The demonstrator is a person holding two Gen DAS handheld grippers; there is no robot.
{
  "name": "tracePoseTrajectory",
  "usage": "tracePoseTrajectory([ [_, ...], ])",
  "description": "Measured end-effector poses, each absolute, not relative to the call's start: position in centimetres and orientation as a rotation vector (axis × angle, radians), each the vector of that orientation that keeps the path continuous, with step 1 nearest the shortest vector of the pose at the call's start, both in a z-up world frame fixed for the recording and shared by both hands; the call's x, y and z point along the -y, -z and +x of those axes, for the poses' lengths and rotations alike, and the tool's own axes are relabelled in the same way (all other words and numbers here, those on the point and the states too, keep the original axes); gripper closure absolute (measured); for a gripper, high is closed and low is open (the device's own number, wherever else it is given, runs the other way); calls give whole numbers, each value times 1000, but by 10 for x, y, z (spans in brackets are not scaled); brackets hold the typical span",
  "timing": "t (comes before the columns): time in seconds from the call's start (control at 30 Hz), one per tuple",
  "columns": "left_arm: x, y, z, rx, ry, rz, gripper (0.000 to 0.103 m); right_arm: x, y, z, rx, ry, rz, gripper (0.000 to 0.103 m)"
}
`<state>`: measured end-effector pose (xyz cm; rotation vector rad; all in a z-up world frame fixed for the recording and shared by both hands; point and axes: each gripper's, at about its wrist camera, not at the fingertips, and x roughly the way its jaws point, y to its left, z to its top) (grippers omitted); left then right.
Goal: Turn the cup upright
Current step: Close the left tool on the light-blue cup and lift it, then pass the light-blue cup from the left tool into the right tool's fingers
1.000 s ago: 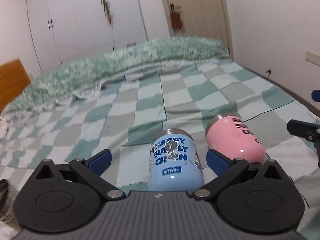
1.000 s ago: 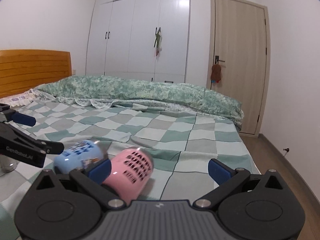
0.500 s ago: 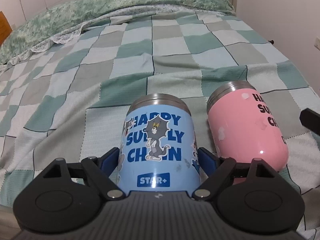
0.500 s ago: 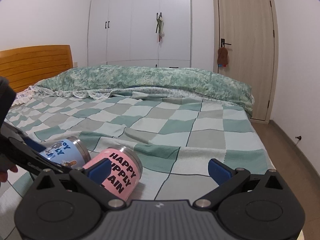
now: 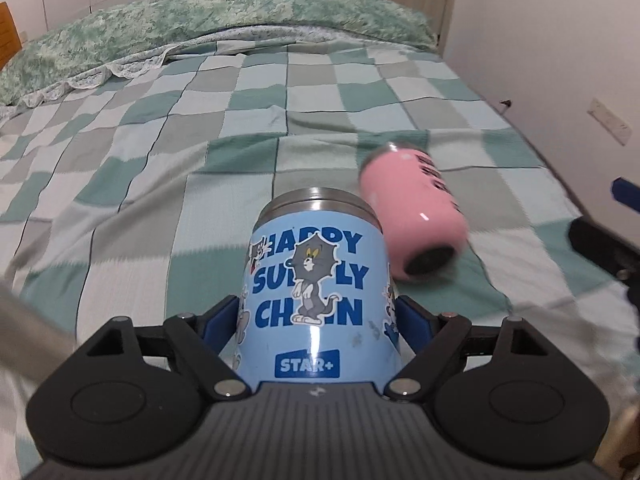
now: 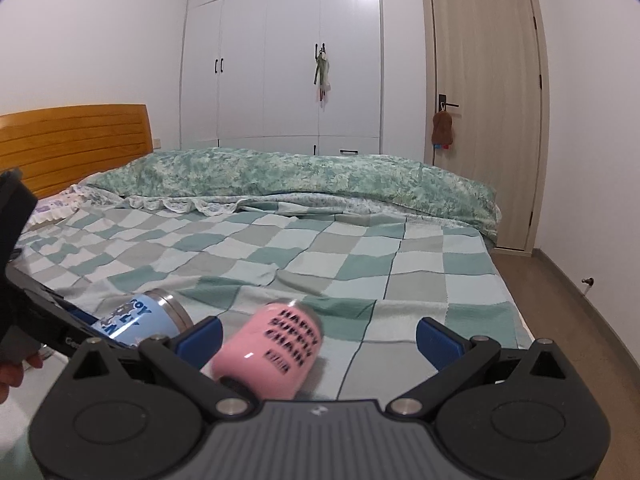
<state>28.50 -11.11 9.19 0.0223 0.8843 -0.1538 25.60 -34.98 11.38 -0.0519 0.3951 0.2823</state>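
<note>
My left gripper [image 5: 318, 322] is shut on the blue cup [image 5: 316, 292], which carries a cartoon cat and "HAPPY SUPPLY CHAIN" lettering. Its steel rim points away from me and it is lifted off the bed. It also shows in the right wrist view [image 6: 138, 318], tilted, with the left gripper around it. The pink cup [image 5: 416, 210] lies on its side on the checked blanket [image 5: 160, 160], blurred by motion. In the right wrist view the pink cup [image 6: 276, 344] lies just ahead of my open, empty right gripper [image 6: 318, 334], nearer its left finger.
A green floral duvet [image 6: 320, 176] lies bunched across the far side of the bed. A wooden headboard [image 6: 76, 140] stands at the left, white wardrobes [image 6: 280, 60] and a door [image 6: 484, 120] behind. The bed's right edge drops to the floor [image 6: 560, 300].
My left gripper has closed on the blue cup and raised it. The pink cup has rolled away to the right and is blurred. My right gripper has stayed open.
</note>
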Motion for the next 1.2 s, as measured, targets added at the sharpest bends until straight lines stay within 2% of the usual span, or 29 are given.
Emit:
tracePoseTrajectory([
  [0.4,86,-81,164,-904,176,-39,19,308,-114,148,-460,-316,-60,0],
  [0.83,82,-56,128,-866,148,-44,18,293,-84,95,-536,-291,-64,0],
  [0.9,79,-56,127,-864,160,-50,16,295,-85,92,-539,-284,-60,0],
  [0.97,75,-61,121,-841,181,-55,0,296,-87,91,-537,-281,-57,0],
  [1.2,44,-104,96,-674,224,-99,0,290,-106,85,-514,-285,-58,0],
])
